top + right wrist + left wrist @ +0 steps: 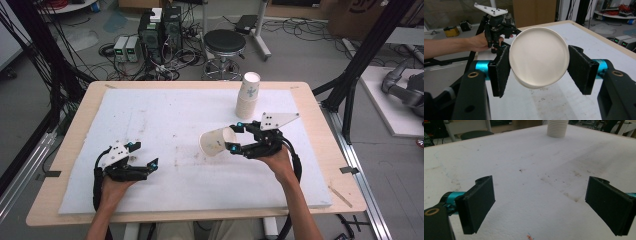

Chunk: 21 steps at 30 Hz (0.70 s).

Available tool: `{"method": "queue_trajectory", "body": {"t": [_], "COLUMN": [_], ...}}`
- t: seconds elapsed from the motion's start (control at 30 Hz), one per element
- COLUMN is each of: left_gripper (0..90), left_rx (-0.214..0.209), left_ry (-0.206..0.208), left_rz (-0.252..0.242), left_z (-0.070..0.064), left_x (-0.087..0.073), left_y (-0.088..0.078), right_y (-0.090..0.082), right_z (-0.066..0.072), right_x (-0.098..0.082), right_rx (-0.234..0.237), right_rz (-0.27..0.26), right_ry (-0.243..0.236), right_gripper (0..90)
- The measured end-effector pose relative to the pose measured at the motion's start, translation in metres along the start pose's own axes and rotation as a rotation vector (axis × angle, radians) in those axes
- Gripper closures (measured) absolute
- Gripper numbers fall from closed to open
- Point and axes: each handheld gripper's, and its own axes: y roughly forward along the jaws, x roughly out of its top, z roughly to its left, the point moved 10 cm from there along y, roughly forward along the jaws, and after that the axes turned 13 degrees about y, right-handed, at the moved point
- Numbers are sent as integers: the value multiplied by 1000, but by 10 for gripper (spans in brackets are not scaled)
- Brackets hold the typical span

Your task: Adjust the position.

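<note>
High view: right gripper [239,136], jaws clamped on a paper cup [216,141] lying sideways near mid-tabletop, mouth leftward. Left gripper [143,159], jaws wide apart, empty, toward the near left corner. Cup stack [248,96] by the far edge. Judgement: squeeze lightly; thin walls crush.

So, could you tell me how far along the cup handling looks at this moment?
Done: one paper cup is off the cup stack and gripped on its side by the right gripper, bottom toward that gripper's camera. In hand: that cup is held above the white mat, not yet set down. Left: placing it, and probably the rest of the stack; the left gripper sits open and idle on the mat.
</note>
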Motion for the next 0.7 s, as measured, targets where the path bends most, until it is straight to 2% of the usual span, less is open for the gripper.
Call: {"method": "queue_trajectory", "body": {"t": [0.13, 0.2, 0.3, 0.4, 0.53, 0.63, 0.7], "left_gripper": [87, 87, 87, 87, 87, 87, 87], "left_rx": [-10, -19, -53, -111, -225, -304, -341], "left_ry": [3, 26, 40, 76, 138, 164, 174], "left_rz": [-9, 6, -18, -32, -41, -52, -63], "left_z": [0, -1, -2, -3, -9, -12, -13], "left_x": [1, 2, 13, 27, 43, 55, 63], "left_y": [0, -1, -3, -6, -9, -10, -9], "right_y": [-2, -2, -1, -1, 1, 1, 1], "right_z": [-1, 0, 0, 1, 1, 2, 3], "right_x": [0, -1, 0, -2, -1, -1, -1], "right_rx": [3, 5, 8, 11, 13, 20, 26], "right_rz": [1, 5, 2, 13, 10, 14, 13], "right_ry": [-3, 3, -4, -5, -15, -21, -15], "right_gripper": [383, 383, 383, 383, 384, 384, 383]}}
